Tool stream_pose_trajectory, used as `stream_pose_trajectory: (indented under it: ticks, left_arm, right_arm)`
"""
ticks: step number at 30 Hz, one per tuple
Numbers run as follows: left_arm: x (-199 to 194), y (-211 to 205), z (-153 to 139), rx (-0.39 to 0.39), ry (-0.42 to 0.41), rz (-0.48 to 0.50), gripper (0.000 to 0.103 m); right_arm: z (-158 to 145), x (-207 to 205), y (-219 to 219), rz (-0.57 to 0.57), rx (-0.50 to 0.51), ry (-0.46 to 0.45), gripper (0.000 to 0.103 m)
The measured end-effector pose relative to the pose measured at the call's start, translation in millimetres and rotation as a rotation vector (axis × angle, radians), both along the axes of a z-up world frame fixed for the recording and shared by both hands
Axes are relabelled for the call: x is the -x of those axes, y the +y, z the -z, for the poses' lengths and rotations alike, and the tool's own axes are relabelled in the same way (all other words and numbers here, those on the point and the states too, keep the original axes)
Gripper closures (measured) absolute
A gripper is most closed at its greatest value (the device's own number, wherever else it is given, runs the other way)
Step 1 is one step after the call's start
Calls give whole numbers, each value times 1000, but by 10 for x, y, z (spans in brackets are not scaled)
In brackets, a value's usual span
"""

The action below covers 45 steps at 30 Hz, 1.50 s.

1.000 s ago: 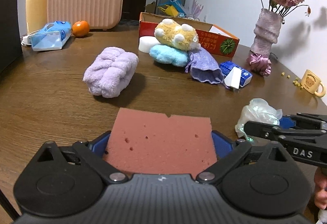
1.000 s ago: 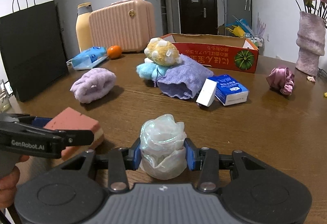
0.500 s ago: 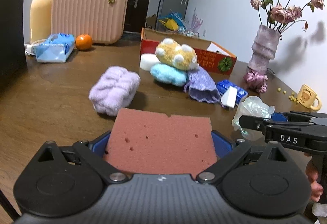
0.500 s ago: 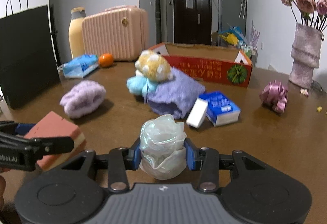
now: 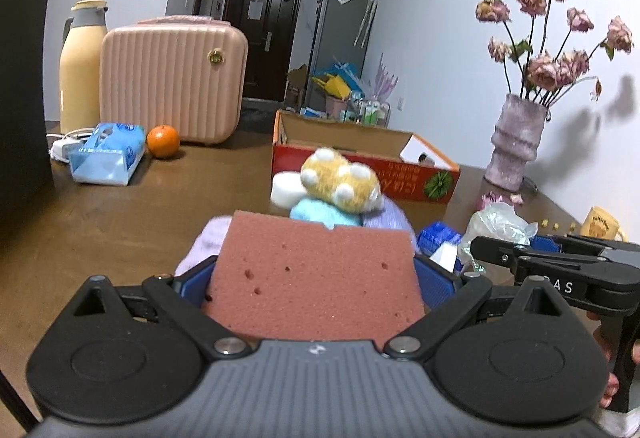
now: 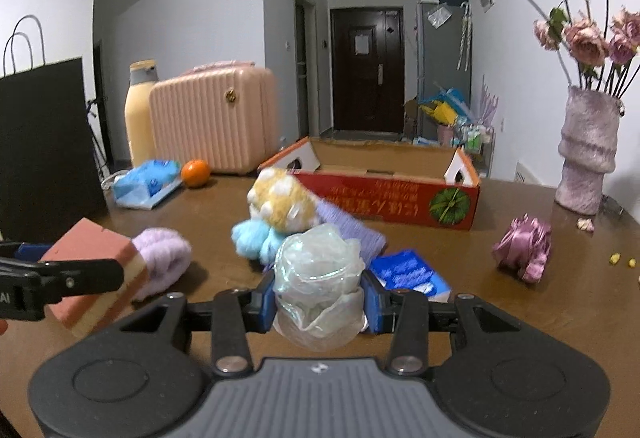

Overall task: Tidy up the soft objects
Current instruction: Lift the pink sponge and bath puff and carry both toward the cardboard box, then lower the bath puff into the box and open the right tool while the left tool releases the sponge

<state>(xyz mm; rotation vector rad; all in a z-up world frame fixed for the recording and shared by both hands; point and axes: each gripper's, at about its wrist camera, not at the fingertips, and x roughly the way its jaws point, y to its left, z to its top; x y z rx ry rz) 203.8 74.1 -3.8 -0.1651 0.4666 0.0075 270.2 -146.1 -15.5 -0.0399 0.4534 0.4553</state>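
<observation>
The sponge (image 5: 316, 274) hides most of the lilac towel (image 6: 162, 258) in the left wrist view, and the soft pile is blurred. A brown table (image 6: 460, 250) carries a red box (image 6: 384, 194), a vase (image 6: 586, 154) and a pink case (image 5: 172, 90). The left gripper (image 5: 316, 278) clamps the sponge above the table; the right gripper (image 6: 320, 298), jaws partly closed, squeezes a crumpled plastic bag (image 6: 320, 278) beside it.

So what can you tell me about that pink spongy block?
The sponge is a flat, reddish-pink foam block with small holes on top and a notch in its far edge. The right wrist view shows a pale tan layer underneath. The left gripper clamps its sides with blue pads, holding it clear above the table.
</observation>
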Motion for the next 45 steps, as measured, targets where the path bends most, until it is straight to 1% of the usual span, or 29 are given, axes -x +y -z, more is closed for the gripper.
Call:
stream_pose_trajectory:
  ticks: [5,10,17,28,45]
  left_arm:
    - [-171,-29,-127,9,-25,4,4]
    - [-385,-60,-231,17,-35,-3,4]
    - [-655,-155,-350,-4,-56,-16,4]
    - [-1089,-210,-572,32,-129,-35,3]
    - [-1824,-271,-659,6,-172,-103,3]
  right_arm:
    - [-122,-93,-106,37,-23,-43,61]
    - [-216,-218,-183,63,-18,-81,61]
    - [-329,-471,-243,83,-30,-119,61]
    - [-435,-857,-253,111,-63,-129,61]
    - [-571,-1591,-36,168,-100,-137,61]
